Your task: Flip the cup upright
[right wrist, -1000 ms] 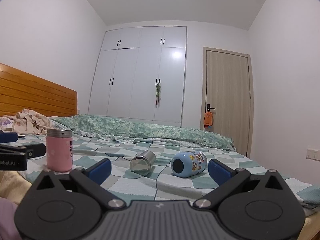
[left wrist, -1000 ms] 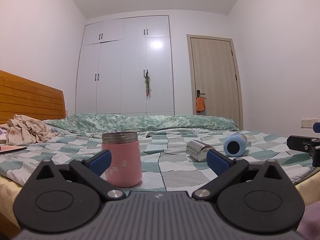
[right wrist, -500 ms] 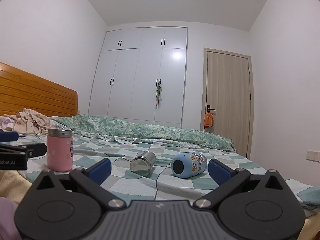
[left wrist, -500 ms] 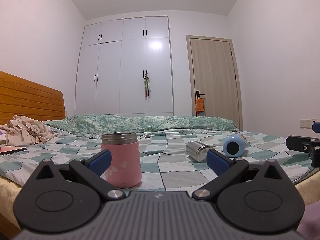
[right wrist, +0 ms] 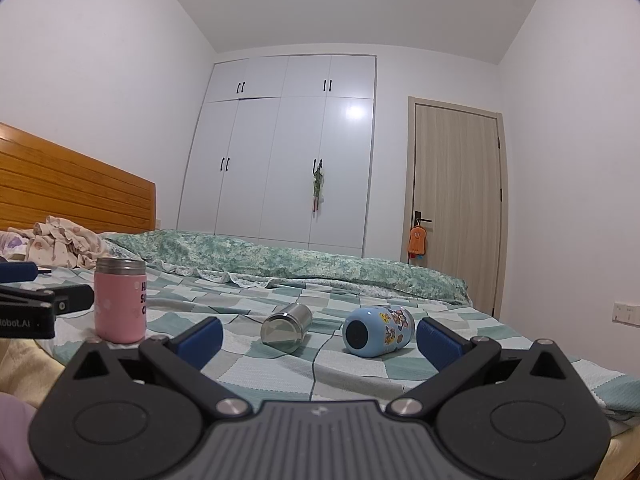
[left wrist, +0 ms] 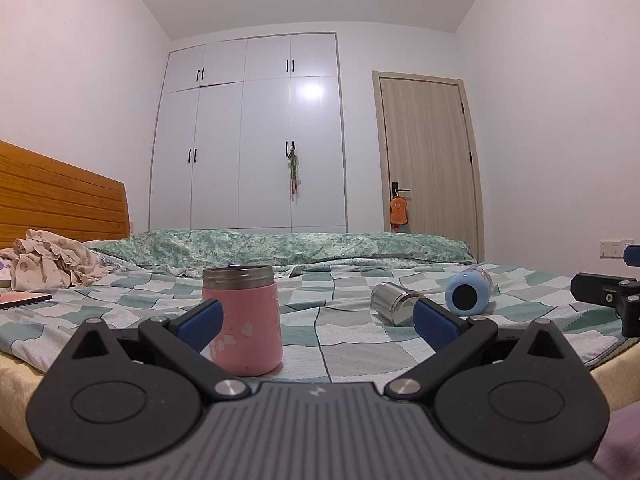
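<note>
While both cameras are showing almost the same scene as a second ago, the left claw (left wrist: 316, 316) and right claw (right wrist: 319, 334) are hanging wide open, gripping nothing. Right of the upright pink cup (right wrist: 120, 300) on the bed (right wrist: 360, 368), the steel cup (right wrist: 286, 327) and blue cup (right wrist: 378, 331) are lying on their sides, needing righting.

bed (right wrist: 256, 364) | pink cup (right wrist: 120, 300) upright | steel cup (right wrist: 286, 327), blue cup (right wrist: 378, 331) on sides

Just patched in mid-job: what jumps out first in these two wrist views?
Three cups on the checked bedspread: a pink cup stands upright nearest the left gripper, while a steel cup and a blue cartoon cup lie on their sides in front of the right gripper. Both grippers are open and empty. Behind are a white wardrobe and a closed door.
</note>
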Motion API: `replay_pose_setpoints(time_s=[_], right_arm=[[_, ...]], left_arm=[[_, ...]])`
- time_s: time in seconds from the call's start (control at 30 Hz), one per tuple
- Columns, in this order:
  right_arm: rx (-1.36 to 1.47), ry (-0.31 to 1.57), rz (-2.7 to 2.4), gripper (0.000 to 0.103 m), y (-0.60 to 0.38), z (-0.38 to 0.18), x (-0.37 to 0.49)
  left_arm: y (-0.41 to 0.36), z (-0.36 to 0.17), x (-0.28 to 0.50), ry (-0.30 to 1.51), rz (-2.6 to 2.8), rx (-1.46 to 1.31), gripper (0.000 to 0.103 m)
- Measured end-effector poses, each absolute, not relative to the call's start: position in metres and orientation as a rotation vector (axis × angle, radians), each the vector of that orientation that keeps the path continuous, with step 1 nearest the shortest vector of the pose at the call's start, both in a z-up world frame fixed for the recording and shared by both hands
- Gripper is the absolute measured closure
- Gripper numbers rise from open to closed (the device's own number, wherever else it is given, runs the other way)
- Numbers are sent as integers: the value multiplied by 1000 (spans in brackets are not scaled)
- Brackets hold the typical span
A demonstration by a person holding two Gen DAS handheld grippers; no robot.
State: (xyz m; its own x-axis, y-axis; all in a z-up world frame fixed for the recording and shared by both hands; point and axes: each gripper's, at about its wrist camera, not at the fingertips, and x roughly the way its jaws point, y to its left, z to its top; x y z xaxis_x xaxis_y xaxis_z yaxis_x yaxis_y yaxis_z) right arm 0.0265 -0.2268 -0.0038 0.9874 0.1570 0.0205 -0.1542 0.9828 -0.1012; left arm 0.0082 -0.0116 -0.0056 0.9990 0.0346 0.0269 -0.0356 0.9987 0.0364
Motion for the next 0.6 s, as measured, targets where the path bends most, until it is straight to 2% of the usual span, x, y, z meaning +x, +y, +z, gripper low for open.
replay_pose_setpoints(time_s=[0.6], right_arm=[[-106,-28,160,0,-227,-4,27]], left_arm=[[-10,-3,5,-33,27,37,0]])
